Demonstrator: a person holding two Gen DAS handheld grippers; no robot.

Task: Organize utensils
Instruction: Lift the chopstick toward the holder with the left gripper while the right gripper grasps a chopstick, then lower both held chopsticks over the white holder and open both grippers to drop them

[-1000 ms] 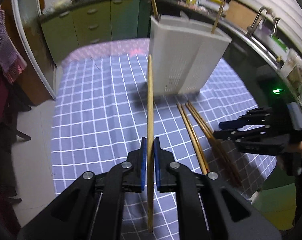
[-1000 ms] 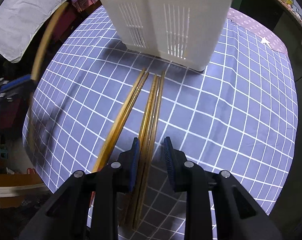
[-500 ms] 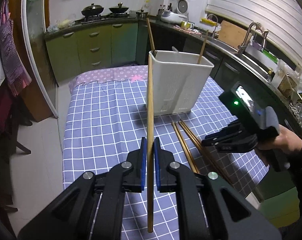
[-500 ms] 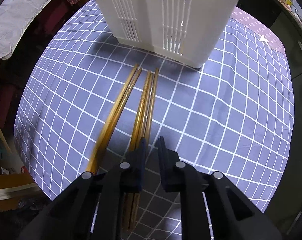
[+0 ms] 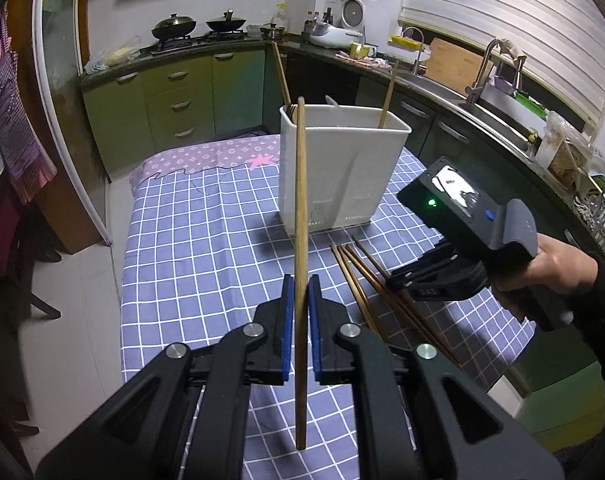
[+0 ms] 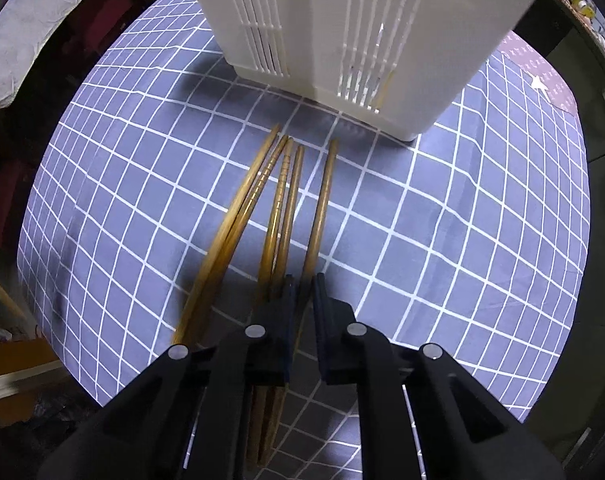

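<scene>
My left gripper (image 5: 299, 292) is shut on a wooden chopstick (image 5: 300, 208) held upright above the checked tablecloth, in front of the white utensil holder (image 5: 338, 172). The holder has chopsticks standing in it. My right gripper (image 6: 303, 292) is shut on one wooden chopstick (image 6: 320, 208), set apart from several other chopsticks (image 6: 262, 208) lying on the cloth. In the left wrist view the right gripper (image 5: 410, 280) sits low over the loose chopsticks (image 5: 366, 276). The holder (image 6: 362, 32) stands just beyond them.
A blue checked tablecloth (image 5: 206, 248) covers the table, with its edge at the left and near side. Green kitchen cabinets (image 5: 174, 100) and a counter with a sink (image 5: 478, 96) run behind and to the right. A glass door (image 5: 58, 120) stands left.
My left gripper rose and drew back with its chopstick. My right gripper closed from open onto one chopstick, which shifted away from the others.
</scene>
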